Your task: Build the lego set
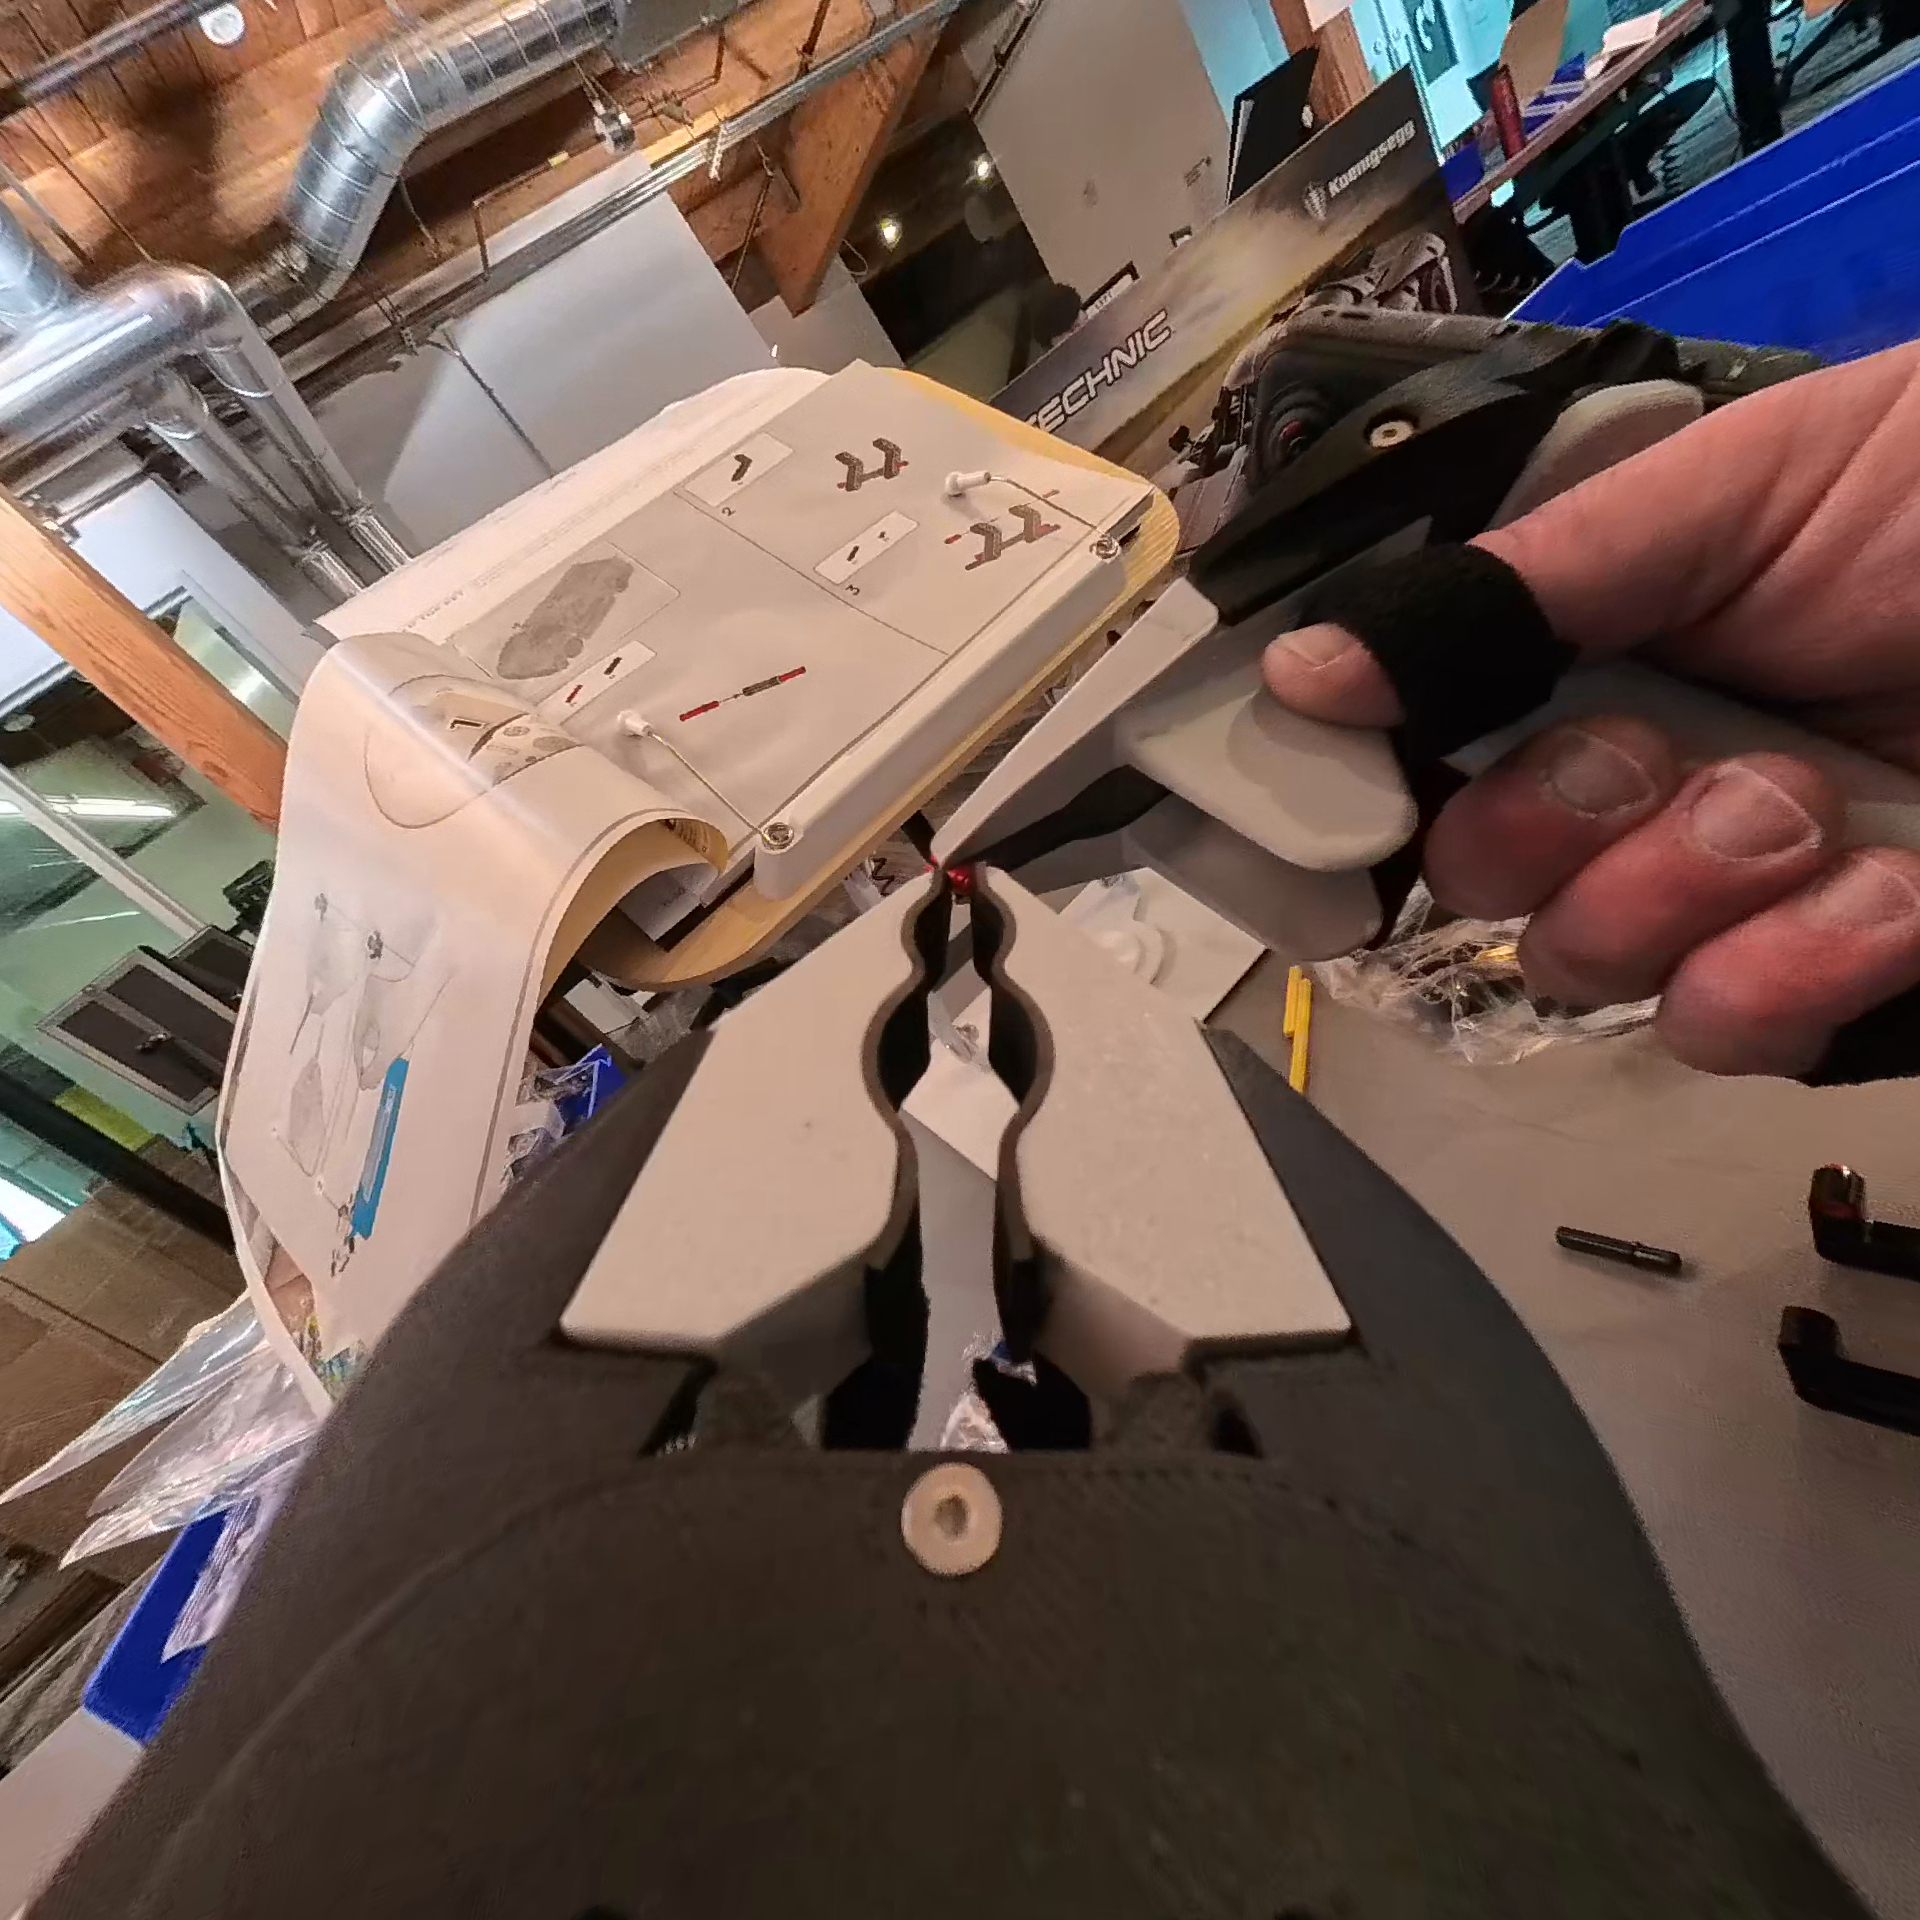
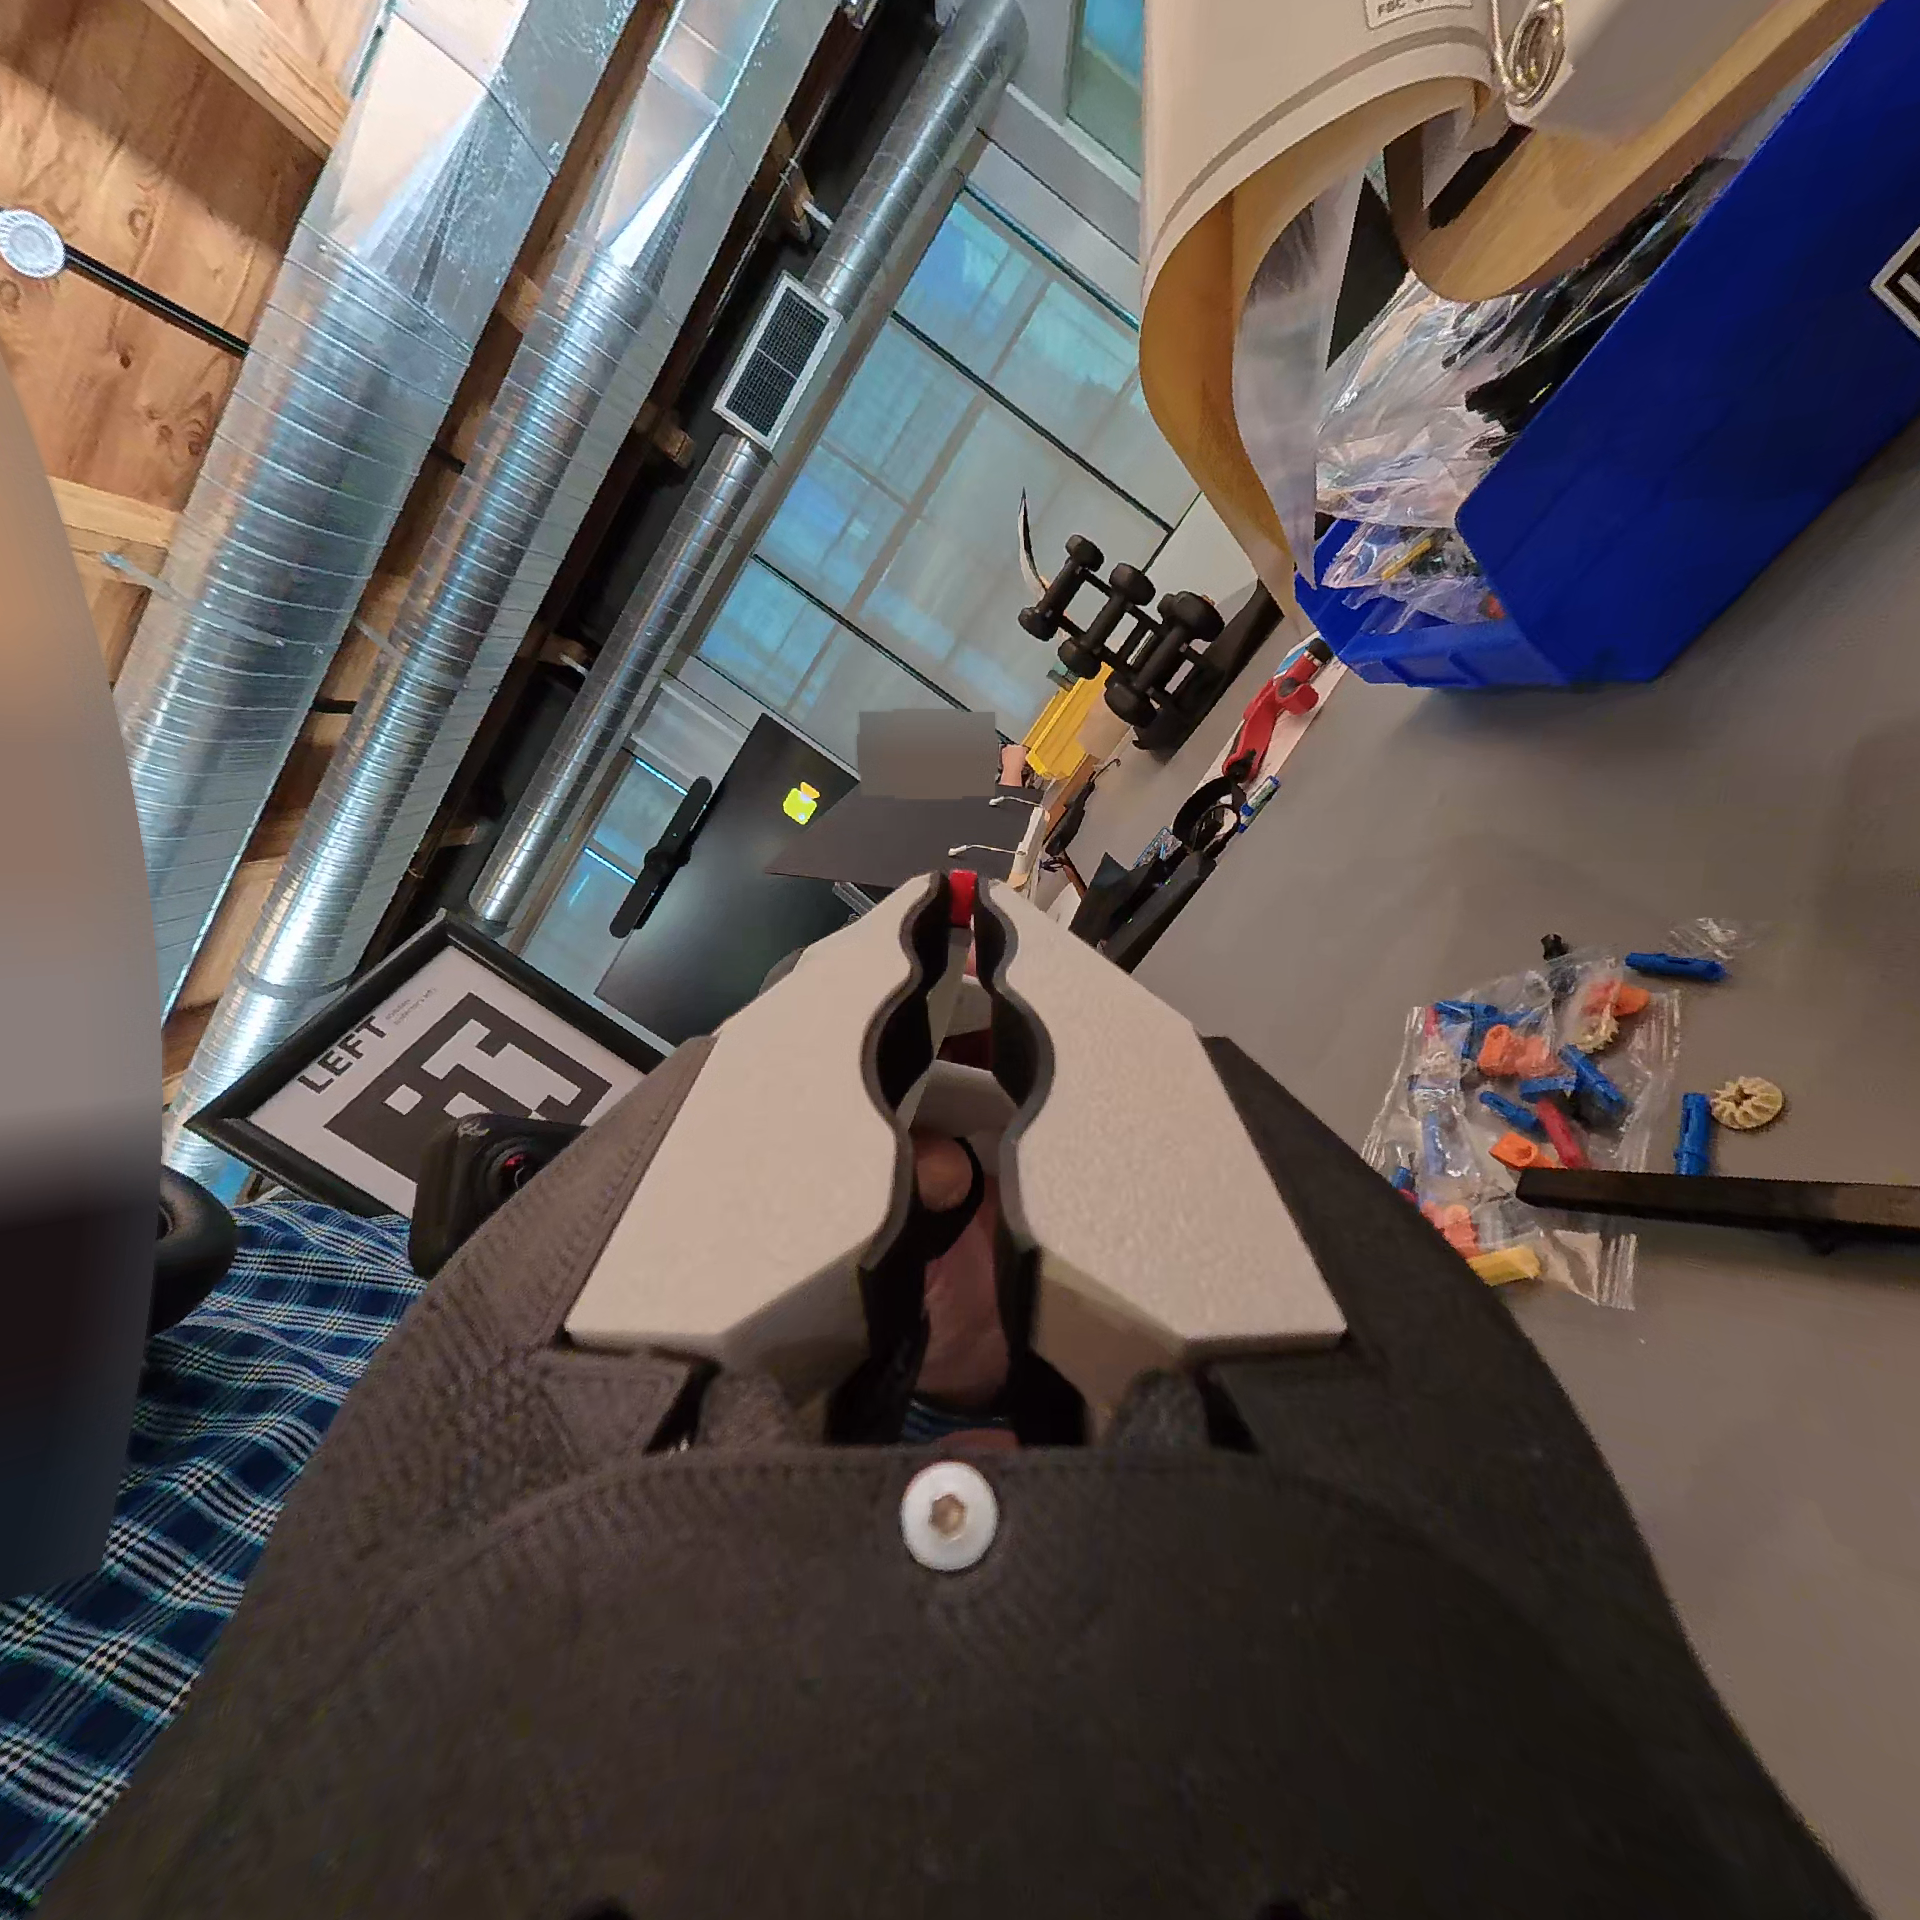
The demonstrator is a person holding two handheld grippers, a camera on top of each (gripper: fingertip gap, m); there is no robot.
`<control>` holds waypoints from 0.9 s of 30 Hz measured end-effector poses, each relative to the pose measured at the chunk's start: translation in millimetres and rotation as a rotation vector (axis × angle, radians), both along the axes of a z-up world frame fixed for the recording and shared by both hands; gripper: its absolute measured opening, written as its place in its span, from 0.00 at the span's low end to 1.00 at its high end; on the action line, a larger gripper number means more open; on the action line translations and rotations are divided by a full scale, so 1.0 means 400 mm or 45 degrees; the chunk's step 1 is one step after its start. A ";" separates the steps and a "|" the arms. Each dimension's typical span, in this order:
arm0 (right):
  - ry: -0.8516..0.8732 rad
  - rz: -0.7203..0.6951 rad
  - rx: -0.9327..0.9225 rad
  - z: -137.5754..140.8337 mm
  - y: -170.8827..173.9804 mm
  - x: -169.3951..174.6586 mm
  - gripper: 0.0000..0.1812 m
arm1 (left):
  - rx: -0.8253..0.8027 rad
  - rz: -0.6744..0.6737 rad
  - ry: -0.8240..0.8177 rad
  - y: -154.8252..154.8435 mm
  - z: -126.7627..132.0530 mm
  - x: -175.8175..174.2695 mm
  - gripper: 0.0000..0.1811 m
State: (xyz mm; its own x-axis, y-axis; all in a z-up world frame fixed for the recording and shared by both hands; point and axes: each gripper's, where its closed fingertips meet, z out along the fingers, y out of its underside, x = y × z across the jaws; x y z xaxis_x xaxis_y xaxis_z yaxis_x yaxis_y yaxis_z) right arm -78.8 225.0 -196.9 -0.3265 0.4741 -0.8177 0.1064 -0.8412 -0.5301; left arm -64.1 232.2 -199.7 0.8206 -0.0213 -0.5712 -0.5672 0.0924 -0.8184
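Both grippers pinched small red lego pins, tip to tip.

My left gripper [image 1: 956,883] clamped one red pin [image 1: 961,878]; my right gripper [image 2: 961,904] clamped another [image 2: 961,896]. I saw a printed instruction booklet [image 1: 727,623], a blue bin [image 2: 1662,436] holding plastic bags, and a clear bag [image 2: 1517,1091] of coloured pieces.
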 end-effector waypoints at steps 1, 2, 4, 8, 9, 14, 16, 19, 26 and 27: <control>0.000 -0.002 0.001 0.000 0.001 0.001 0.01 | -0.001 -0.005 0.000 0.000 0.000 0.001 0.00; 0.004 -0.003 -0.002 0.000 0.001 0.002 0.01 | 0.000 -0.011 0.000 0.000 0.000 0.003 0.00; 0.008 -0.006 -0.008 0.002 0.001 0.003 0.00 | 0.005 -0.020 -0.013 0.000 0.000 0.004 0.00; 0.019 -0.009 -0.019 0.003 0.002 0.006 0.00 | 0.010 -0.044 -0.046 -0.001 0.002 0.006 0.00; 0.019 -0.008 -0.019 0.003 0.003 0.007 0.00 | 0.010 -0.048 -0.052 -0.002 0.002 0.007 0.00; 0.022 -0.015 -0.020 0.004 0.005 0.014 0.00 | 0.033 -0.068 -0.101 -0.004 0.008 0.004 0.00; 0.022 -0.027 -0.037 0.000 0.012 0.017 0.00 | 0.036 -0.077 -0.114 -0.005 0.011 0.003 0.00; 0.025 -0.035 -0.049 -0.004 0.015 0.020 0.01 | 0.030 -0.082 -0.088 -0.002 0.002 0.014 0.04; 0.038 -0.027 -0.060 0.003 0.005 0.018 0.00 | 0.016 -0.030 -0.037 0.007 -0.005 0.016 0.04; 0.039 -0.028 -0.064 0.003 0.005 0.018 0.00 | 0.017 -0.020 -0.029 0.007 -0.005 0.016 0.03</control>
State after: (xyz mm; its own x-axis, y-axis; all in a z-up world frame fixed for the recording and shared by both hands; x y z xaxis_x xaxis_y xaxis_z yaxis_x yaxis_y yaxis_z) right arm -71.5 227.1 -195.8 -0.3417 0.4404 -0.8302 0.0715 -0.8687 -0.4902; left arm -57.9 235.1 -201.9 0.8331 -0.0271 -0.5525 -0.5467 0.1121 -0.8298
